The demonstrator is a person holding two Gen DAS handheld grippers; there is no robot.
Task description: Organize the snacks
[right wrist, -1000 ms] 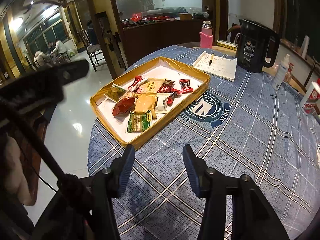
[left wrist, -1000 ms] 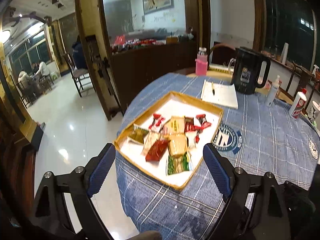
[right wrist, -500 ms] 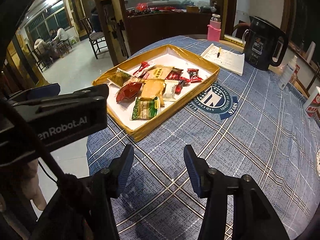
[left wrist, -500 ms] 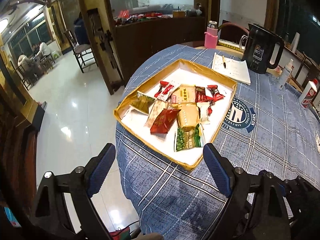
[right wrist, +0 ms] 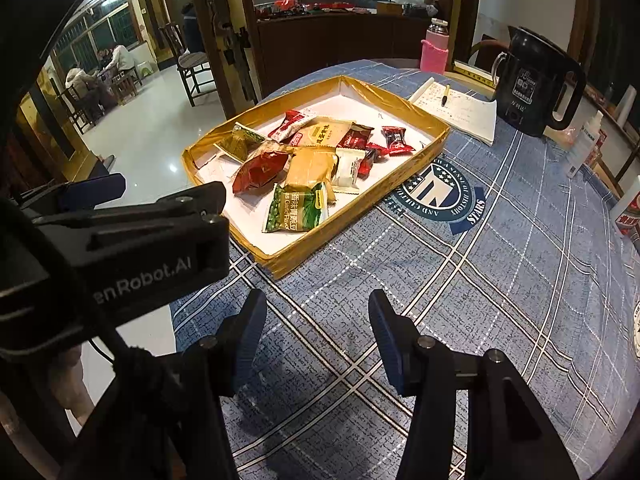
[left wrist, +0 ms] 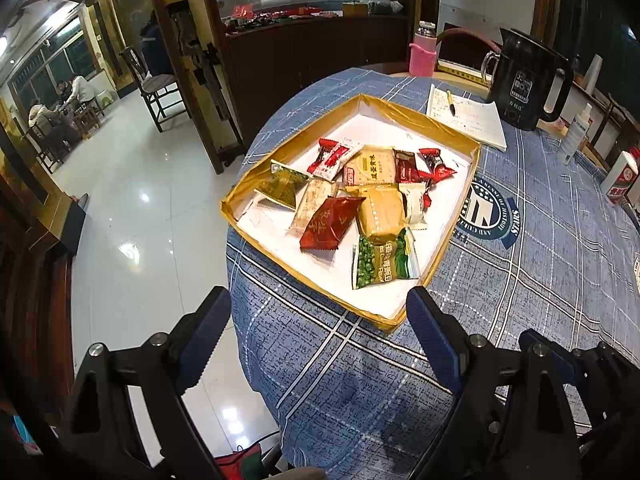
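A shallow gold-edged tray [left wrist: 436, 268] with a white floor lies on the blue checked tablecloth and holds several snack packets: a green pea packet [left wrist: 382, 264], a dark red packet [left wrist: 330, 222], a tan packet [left wrist: 380, 210], small red candies [left wrist: 436, 166]. The tray also shows in the right wrist view [right wrist: 304, 250], with the green packet [right wrist: 298, 210] nearest. My left gripper [left wrist: 318, 328] is open and empty just short of the tray's near corner. My right gripper [right wrist: 316, 328] is open and empty over the cloth, to the right of the left gripper's body [right wrist: 132, 252].
A notepad with a pen [left wrist: 464, 118], a black kettle [left wrist: 528, 84], a pink bottle [left wrist: 422, 54] and small bottles [left wrist: 618, 176] stand beyond the tray. The table edge drops to a tiled floor [left wrist: 152, 200] on the left. A round emblem [right wrist: 438, 194] marks the cloth.
Both grippers have moved forward toward the tray, which now looks larger and nearer. The left gripper's body fills more of the right wrist view. Both jaws stay open.
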